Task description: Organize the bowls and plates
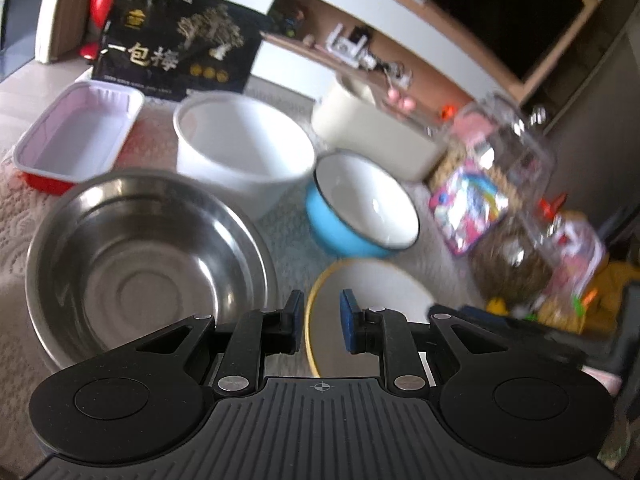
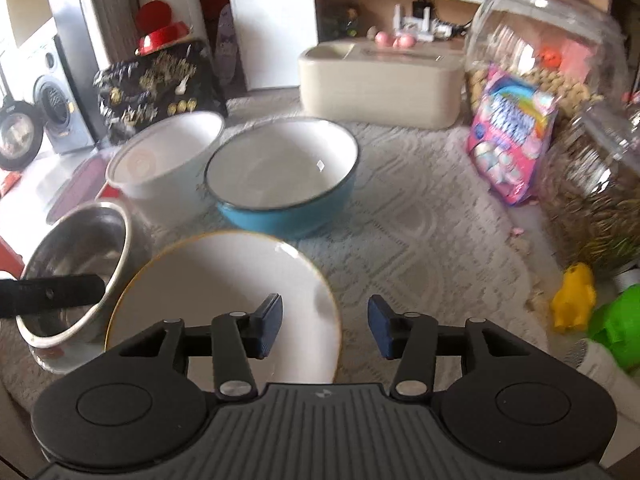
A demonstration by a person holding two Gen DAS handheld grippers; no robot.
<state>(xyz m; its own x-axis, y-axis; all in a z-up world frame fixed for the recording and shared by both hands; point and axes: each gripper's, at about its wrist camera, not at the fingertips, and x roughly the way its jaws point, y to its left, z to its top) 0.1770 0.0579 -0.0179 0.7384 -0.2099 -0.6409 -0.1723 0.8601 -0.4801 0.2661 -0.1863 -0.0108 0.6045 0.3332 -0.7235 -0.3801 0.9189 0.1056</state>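
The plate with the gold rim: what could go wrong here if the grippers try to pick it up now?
1. The plate lies flat on the lace cloth, so a gripper may slide off its thin rim.
2. The steel bowl stands close beside it, and the left gripper could knock it.
3. The blue bowl sits just behind, so a pushed plate might hit it.

Both views are taken close above the lace-covered tabletop, angled downward toward the far wall; the round white gold-rimmed plate and blue enamel bowl are shared.
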